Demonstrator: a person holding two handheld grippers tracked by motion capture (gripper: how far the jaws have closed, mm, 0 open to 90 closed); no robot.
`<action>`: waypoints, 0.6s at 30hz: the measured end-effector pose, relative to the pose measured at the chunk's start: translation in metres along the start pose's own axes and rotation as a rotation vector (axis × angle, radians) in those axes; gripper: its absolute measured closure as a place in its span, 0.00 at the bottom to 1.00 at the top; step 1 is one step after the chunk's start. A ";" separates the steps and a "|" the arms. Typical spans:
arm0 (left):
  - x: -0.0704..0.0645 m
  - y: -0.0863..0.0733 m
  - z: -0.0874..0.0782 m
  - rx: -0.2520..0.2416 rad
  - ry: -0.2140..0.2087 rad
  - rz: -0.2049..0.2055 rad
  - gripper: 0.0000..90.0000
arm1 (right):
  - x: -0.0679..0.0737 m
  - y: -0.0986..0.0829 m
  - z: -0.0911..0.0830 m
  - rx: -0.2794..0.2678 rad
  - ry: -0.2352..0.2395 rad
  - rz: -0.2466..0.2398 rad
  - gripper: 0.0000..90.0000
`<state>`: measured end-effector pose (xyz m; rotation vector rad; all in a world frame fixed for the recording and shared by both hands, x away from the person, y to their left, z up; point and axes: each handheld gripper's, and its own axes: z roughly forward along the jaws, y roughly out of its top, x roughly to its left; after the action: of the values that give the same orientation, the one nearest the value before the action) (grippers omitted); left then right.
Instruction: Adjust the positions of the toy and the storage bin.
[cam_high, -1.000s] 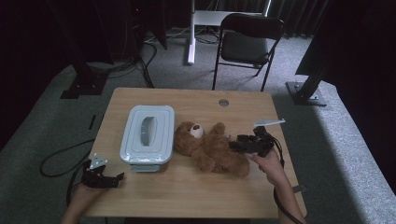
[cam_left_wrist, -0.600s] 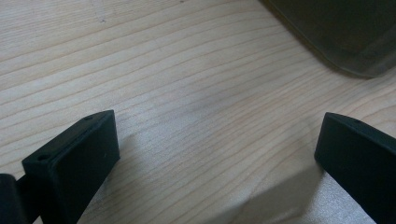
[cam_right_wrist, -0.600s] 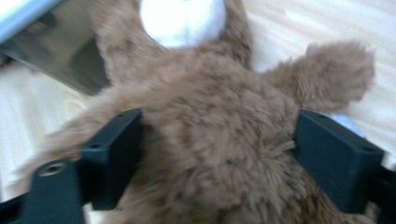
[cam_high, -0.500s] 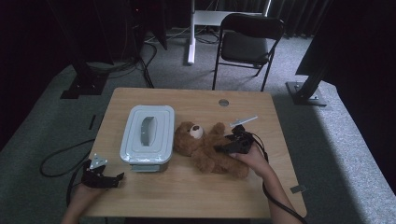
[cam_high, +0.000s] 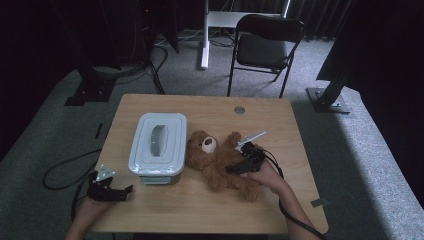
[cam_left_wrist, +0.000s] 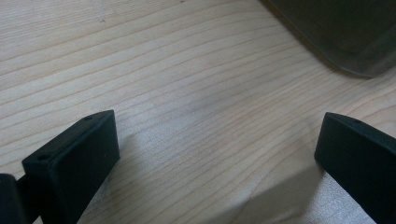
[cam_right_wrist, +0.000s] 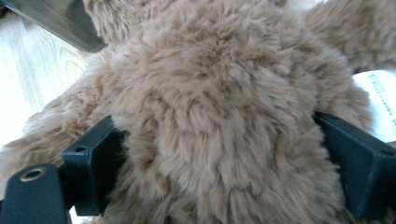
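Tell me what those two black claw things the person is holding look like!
Both are black. The left gripper has two chunky, flat-ended jaws with small holes, a grey three-cornered plate on top and a black cable looping over the floor. The right gripper carries a pale plate too, with a black cable trailing along the forearm. No sleeves show.

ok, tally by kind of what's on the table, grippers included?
Teddy bear: 1
Lidded container: 1
Grippers: 2, left gripper with jaws open and nothing between them, right gripper with jaws wide around the bear's body
Total: 4
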<state>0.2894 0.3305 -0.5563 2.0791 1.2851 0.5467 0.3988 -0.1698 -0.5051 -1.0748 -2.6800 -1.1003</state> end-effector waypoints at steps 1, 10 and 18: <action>0.000 0.000 0.000 0.000 0.000 0.000 0.01 | 0.003 0.002 0.004 0.018 -0.007 -0.008 0.12; 0.000 0.000 0.000 0.001 0.000 0.000 0.01 | 0.007 -0.003 0.003 -0.028 -0.054 -0.044 0.37; 0.000 0.000 0.000 0.000 0.000 0.000 0.01 | 0.018 -0.008 -0.014 -0.132 -0.106 -0.061 0.73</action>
<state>0.2888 0.3304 -0.5563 2.0795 1.2853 0.5466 0.3774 -0.1723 -0.4948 -1.1077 -2.7732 -1.2821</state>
